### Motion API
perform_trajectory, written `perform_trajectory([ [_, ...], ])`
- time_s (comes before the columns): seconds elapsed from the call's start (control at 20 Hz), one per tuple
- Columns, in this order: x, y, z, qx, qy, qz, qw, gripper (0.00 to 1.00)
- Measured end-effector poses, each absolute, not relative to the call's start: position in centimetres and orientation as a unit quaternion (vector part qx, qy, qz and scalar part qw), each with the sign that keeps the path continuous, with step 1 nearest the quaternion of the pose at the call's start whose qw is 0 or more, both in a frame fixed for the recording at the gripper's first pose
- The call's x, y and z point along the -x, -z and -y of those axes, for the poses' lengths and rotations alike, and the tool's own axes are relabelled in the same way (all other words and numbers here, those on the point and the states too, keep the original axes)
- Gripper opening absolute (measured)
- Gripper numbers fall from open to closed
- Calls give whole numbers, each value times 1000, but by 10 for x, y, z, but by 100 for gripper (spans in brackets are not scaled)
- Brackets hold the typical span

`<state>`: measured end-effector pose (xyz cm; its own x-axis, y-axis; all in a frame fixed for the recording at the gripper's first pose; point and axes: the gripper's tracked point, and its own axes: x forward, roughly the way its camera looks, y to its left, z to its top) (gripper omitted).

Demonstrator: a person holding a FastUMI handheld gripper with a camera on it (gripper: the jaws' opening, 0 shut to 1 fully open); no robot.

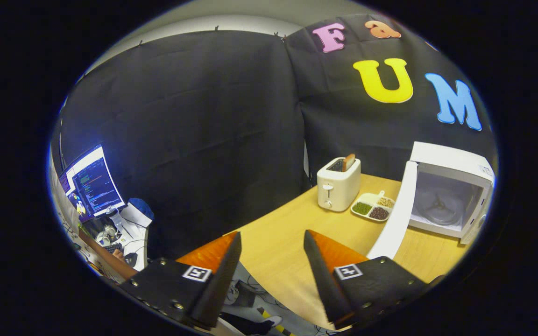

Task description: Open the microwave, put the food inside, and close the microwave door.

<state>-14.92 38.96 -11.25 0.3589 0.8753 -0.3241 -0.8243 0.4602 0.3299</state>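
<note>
The white microwave [451, 191] stands on the wooden table [278, 242] beyond my right finger, its door [396, 214] swung wide open toward me. Inside it I see the bare glass turntable [437, 207]. A white divided dish of food [372, 206], with green, dark and tan portions, lies on the table between the microwave door and a toaster. My gripper [272, 240] is open and holds nothing, hovering over the table's near corner, well short of the dish.
A white toaster [338, 184] with a slice of bread sticking out stands left of the dish. Off the table's left edge, lower down, a lit monitor [92, 183] and desk clutter show. Cables lie on the floor below the fingers.
</note>
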Motion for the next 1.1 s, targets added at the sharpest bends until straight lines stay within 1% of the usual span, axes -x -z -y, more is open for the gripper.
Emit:
perform_trajectory([
  [0.05, 147, 100, -383, -62, -516, -215, 827, 94],
  [0.1, 145, 89, -379, -69, -515, -198, 831, 100],
  [0.3, 128, 58, -346, -79, -487, -152, 856, 100],
  [0.45, 113, 53, -318, -80, -463, -142, 871, 99],
  [0.7, 91, 59, -267, -94, -416, -151, 892, 100],
  [0.9, 69, 69, -221, -94, -365, -152, 914, 100],
  [1.1, 50, 85, -175, -104, -315, -173, 927, 100],
])
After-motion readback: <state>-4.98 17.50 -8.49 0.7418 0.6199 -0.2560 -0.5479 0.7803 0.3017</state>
